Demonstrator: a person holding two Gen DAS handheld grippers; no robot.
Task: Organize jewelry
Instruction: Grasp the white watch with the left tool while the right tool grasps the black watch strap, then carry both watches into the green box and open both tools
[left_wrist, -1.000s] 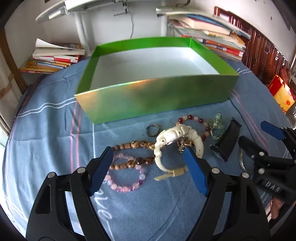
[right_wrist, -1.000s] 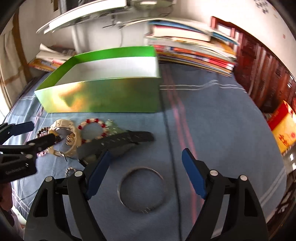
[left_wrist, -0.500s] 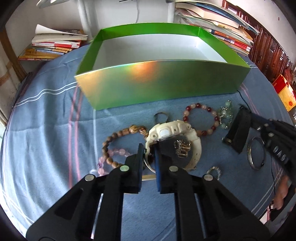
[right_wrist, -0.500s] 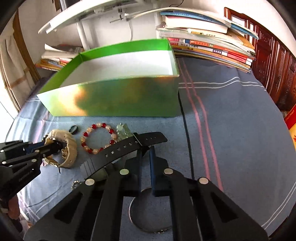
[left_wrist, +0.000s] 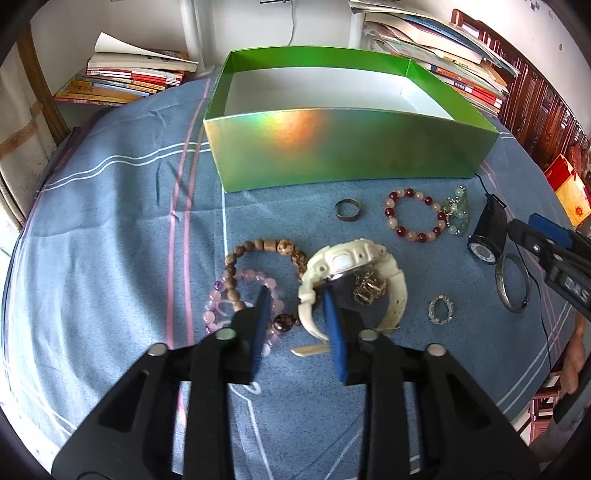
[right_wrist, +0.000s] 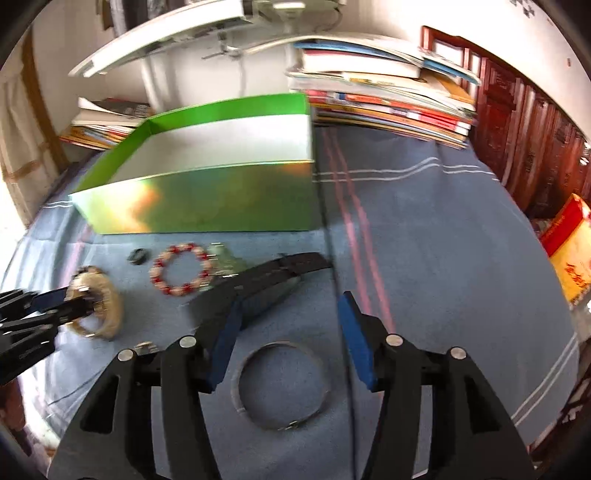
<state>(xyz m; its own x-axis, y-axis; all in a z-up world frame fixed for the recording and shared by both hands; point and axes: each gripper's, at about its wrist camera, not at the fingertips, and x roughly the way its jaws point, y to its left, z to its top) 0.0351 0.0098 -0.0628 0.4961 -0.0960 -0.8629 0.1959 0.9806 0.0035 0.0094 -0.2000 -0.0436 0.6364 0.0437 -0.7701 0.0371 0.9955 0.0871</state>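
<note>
Left tool half open around the white watch strap, mid counter, near the green box. Right tool wide, holding nothing. Squeeze strap firmly, lift slowly, drop in box.

Daylight is filling both views brightly. Glare is producing an orange-and-rainbow sheen on the box front wall in the left wrist view, and washing out the left edge of the right wrist view. Fisheye distortion is bending the frame edges, and dark vignetting is closing the corners. Motion blur is softening the right wrist view; the left wrist view is staying sharp.
</note>
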